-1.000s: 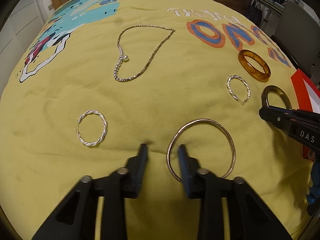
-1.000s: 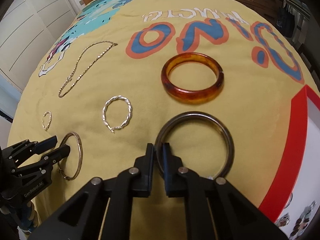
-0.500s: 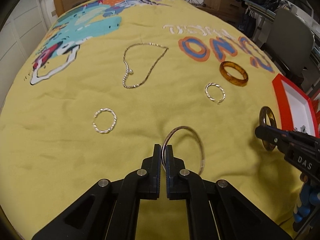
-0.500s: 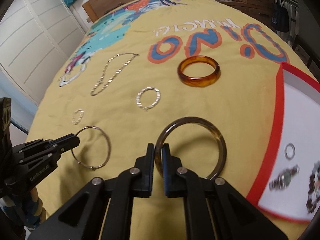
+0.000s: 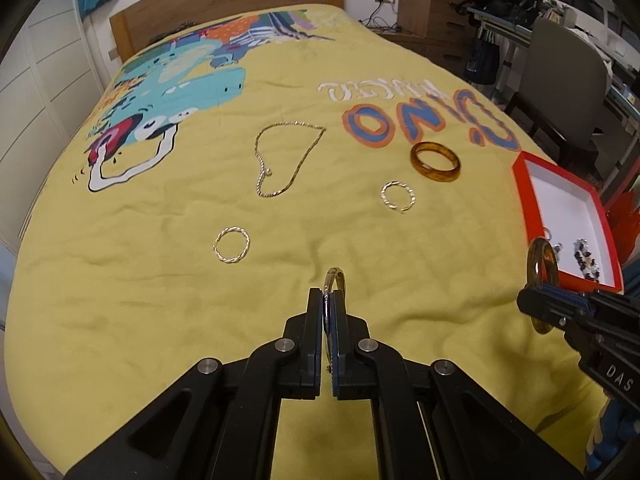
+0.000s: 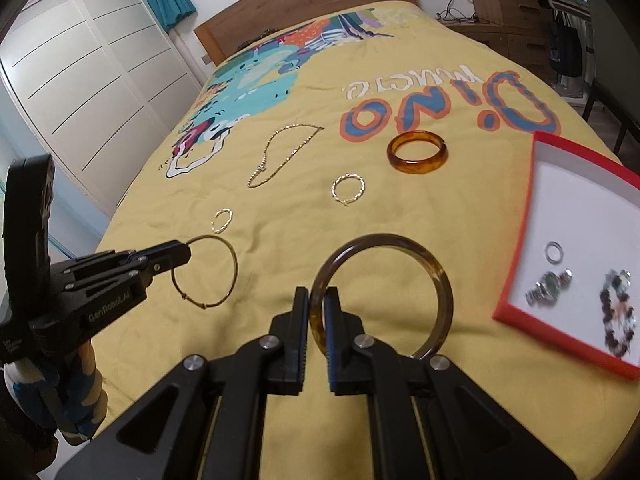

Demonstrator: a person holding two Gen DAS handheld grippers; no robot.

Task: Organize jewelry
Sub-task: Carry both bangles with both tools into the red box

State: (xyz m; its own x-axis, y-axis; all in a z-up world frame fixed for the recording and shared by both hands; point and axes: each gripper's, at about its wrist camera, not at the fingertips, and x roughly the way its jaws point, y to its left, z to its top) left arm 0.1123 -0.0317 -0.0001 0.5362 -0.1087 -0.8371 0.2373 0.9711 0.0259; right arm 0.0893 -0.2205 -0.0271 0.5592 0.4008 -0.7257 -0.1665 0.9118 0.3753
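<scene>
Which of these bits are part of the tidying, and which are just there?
Part of the job:
thin gold bangle
dark bangle
amber bangle
chain necklace
red tray

Just there:
chair
wardrobe

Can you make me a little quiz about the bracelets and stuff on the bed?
1. True or false: the left hand-held gripper holds the thin gold bangle.
2. Which sits nearest the amber bangle?
A. chain necklace
B. twisted hoop
C. small twisted hoop
3. Fill in: the right hand-held gripper grips the dark ____.

Key
1. True: its jaws are closed on the rim, and the bangle hangs above the yellow bedspread.
2. B
3. bangle, not yet in the red box, where a watch already lies.
</scene>
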